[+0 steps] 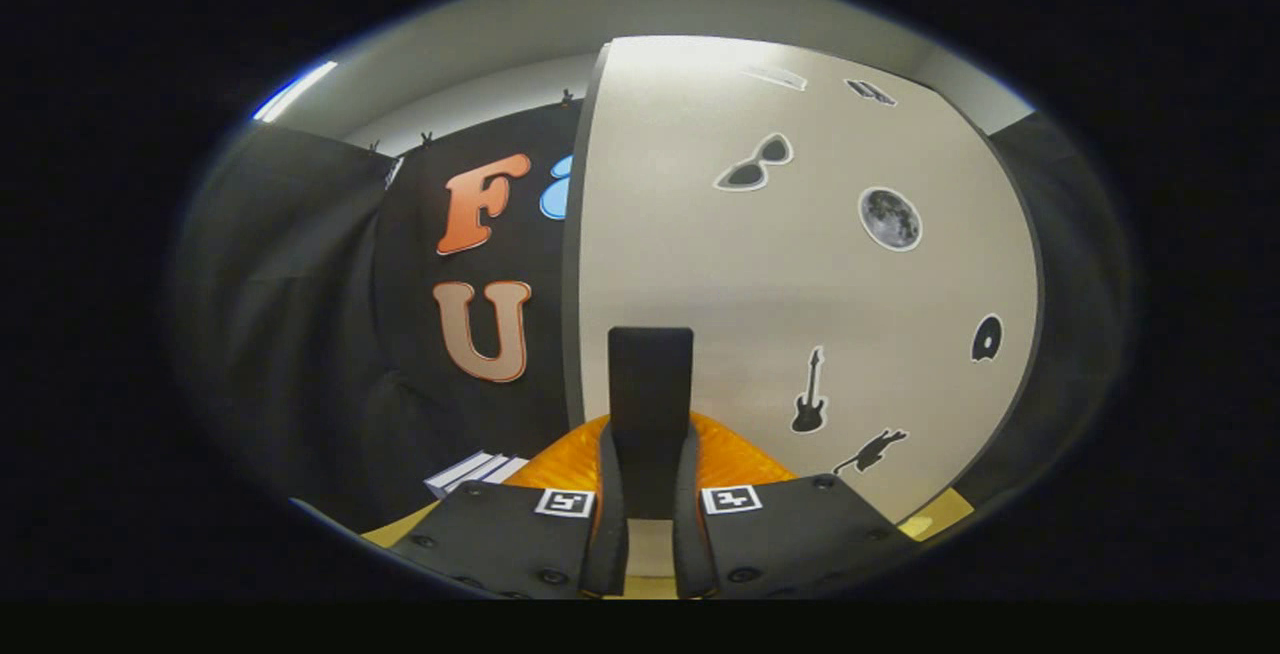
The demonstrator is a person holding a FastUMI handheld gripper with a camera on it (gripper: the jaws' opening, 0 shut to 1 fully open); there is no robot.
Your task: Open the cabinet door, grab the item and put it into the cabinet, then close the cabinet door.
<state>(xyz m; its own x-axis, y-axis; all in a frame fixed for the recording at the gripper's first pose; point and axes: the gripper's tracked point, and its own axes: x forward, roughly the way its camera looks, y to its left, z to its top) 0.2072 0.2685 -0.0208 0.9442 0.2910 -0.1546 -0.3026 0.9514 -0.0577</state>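
Note:
The white cabinet door (800, 284), dotted with dark stickers such as sunglasses, a moon and a guitar, stands right in front of me. Its dark left edge (573, 254) runs top to bottom. A black upright handle (650, 374) sits near that edge. My gripper (650, 444) is shut on this handle, with one finger pressed on each side of it. The item for the cabinet and the cabinet's inside are hidden behind the door.
Left of the door edge hangs the black booth cloth (300, 314). A low stack of white flat things (475, 469) lies down to the left of my fingers. A yellow surface (940, 514) peeks out below the door.

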